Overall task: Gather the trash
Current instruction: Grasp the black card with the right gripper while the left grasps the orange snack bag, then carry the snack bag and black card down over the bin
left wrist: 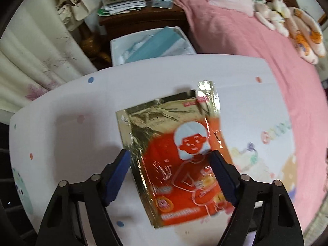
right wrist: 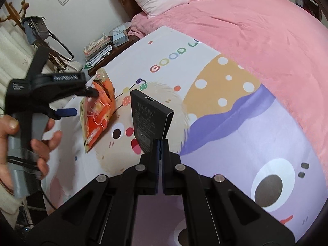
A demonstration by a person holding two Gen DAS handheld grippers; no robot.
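Gold foil and orange print mark the flat snack wrapper (left wrist: 176, 160) lying on the white cartoon-printed worktop (left wrist: 61, 135) in the left wrist view, where the left tool (left wrist: 171, 164) hangs over it with its blue-padded fingers (left wrist: 116, 176) spread apart, one at each long edge and neither pressing it. In the right wrist view the right tool (right wrist: 160, 143) is clamped on a thin black rectangular box (right wrist: 147, 119) held upright above the worktop, while the wrapper lies beyond to the left, under the left tool gripped by a person's hand (right wrist: 39, 143).
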